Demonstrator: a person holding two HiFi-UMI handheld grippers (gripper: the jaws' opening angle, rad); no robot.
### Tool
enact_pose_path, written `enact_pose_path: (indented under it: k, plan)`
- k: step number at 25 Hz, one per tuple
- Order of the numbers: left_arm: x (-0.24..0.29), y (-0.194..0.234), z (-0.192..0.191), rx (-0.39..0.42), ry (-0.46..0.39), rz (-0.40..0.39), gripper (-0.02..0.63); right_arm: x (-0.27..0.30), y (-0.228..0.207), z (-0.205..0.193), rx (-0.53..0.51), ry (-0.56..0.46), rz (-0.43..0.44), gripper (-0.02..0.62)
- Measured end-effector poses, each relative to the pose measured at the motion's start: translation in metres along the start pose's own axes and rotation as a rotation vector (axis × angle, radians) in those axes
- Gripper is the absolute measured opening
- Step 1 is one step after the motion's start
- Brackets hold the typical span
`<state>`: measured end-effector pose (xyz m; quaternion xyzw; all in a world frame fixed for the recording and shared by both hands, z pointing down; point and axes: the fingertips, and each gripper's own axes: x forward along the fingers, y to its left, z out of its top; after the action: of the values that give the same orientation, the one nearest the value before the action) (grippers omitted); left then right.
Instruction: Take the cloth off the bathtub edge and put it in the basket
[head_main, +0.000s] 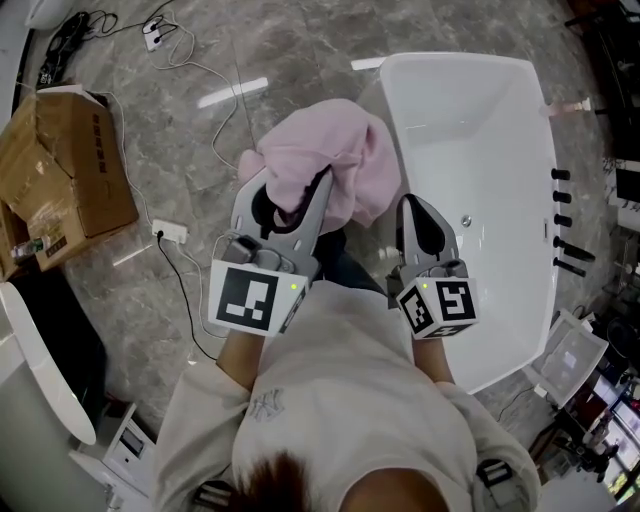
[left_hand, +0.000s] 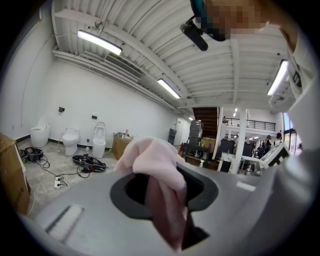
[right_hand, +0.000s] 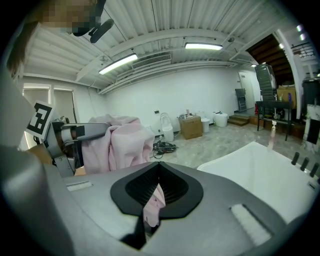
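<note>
Left of the left gripper (head_main: 293, 182), a battered brown cardboard box (head_main: 70, 170) sits on the grey marbled stone floor (head_main: 190, 140). A white power strip (head_main: 170, 232) and thin trailing cables (head_main: 205, 72) lie between the box and that gripper. A long white curved fixture (head_main: 45, 365) lies further left, back beside the person. Well ahead of this gripper, in its own view, white toilets (left_hand: 70, 141) stand along a white wall. Right of the right gripper (head_main: 414, 205), and running on ahead of it, is the glossy white rectangular bathtub (head_main: 480, 150), with black tap fittings (head_main: 566, 222) lined along its far rim.

The fluffy pink towelling cloth (head_main: 320, 150) is bunched in a soft heap over and ahead of the left gripper, whose jaws are clamped on a thick fold of it. A thin strip of the same pink fabric is pinched between the right gripper's closed jaws. The bulk hangs above the floor. In the head view its right edge meets the tub's left rim, though whether they touch cannot be told.

The tub's left rim runs just beside the right gripper. Open floor spreads ahead and left of the left gripper, as far as the box and cables.
</note>
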<state>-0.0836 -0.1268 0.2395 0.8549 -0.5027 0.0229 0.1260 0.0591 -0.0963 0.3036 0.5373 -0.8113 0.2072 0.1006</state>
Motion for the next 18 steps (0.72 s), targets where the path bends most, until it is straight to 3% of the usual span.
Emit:
enact_pose_path:
  k: [4,18]
  plan:
    - [0.007,0.000,-0.016,-0.040,0.015,-0.004,0.163,0.004,0.001,-0.014,0.013,0.028,-0.003,-0.002]
    - [0.018,0.009,-0.095,-0.070,0.105,-0.010,0.163,0.010,-0.001,-0.059,0.039,0.112,-0.038,0.000]
